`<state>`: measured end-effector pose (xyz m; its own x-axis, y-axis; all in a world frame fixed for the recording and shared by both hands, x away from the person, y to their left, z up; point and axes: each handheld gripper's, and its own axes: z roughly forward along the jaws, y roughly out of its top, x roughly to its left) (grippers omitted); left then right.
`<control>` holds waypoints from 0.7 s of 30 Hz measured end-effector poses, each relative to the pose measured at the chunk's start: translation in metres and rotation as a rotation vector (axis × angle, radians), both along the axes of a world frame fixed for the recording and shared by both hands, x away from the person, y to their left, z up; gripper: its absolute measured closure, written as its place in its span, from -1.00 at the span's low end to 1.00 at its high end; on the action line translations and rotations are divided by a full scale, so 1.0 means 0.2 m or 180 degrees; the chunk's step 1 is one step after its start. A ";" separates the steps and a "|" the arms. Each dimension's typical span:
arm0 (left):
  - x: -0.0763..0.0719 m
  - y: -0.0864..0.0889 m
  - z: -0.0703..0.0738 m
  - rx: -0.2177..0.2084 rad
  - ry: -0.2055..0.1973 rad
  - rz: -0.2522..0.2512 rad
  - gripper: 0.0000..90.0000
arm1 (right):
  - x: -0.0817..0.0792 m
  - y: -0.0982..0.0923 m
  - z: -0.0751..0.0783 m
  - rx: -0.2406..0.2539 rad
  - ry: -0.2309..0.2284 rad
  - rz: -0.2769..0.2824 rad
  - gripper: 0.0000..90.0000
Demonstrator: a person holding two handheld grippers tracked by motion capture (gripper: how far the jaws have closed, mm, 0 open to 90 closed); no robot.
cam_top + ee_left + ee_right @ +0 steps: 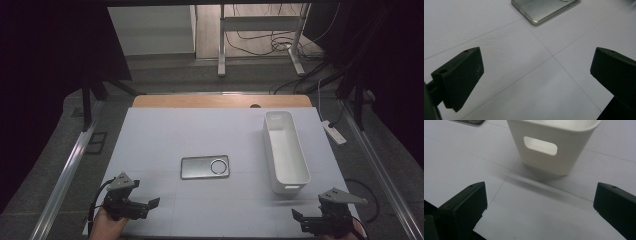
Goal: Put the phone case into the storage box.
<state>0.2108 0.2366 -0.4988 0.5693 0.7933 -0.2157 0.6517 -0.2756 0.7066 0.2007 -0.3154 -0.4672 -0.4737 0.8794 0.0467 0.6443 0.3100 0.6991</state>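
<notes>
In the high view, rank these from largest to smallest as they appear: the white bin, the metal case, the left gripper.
1. White bin
2. Metal case and left gripper: look alike in size, and the gripper sits nearer the camera, so unranked.

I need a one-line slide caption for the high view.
Two open grippers, left and right, wait before a flat silver metal case and a long white plastic bin.

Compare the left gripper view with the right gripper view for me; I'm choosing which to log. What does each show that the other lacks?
Left gripper view: the metal case's near corner and side edge up close, ahead of the open left hand-held gripper. Right gripper view: the white bin's end wall with its handle cutout, ahead of the open right hand-held gripper. Both: the white table with thin seam lines, and two black jaws set wide apart, holding nothing.
</notes>
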 end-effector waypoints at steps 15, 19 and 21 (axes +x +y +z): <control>0.14 -0.08 0.01 0.0104 0.0039 -0.0141 -1.00 | 0.00 0.00 0.00 -0.0004 0.0013 0.0001 -1.00; 0.18 -0.11 0.02 0.0130 0.0056 -0.0197 -1.00 | 0.00 0.00 0.00 -0.0002 0.0018 0.0006 -1.00; 0.21 -0.13 0.02 0.0130 0.0049 -0.0225 -1.00 | 0.00 0.00 0.00 -0.0002 0.0017 0.0006 -1.00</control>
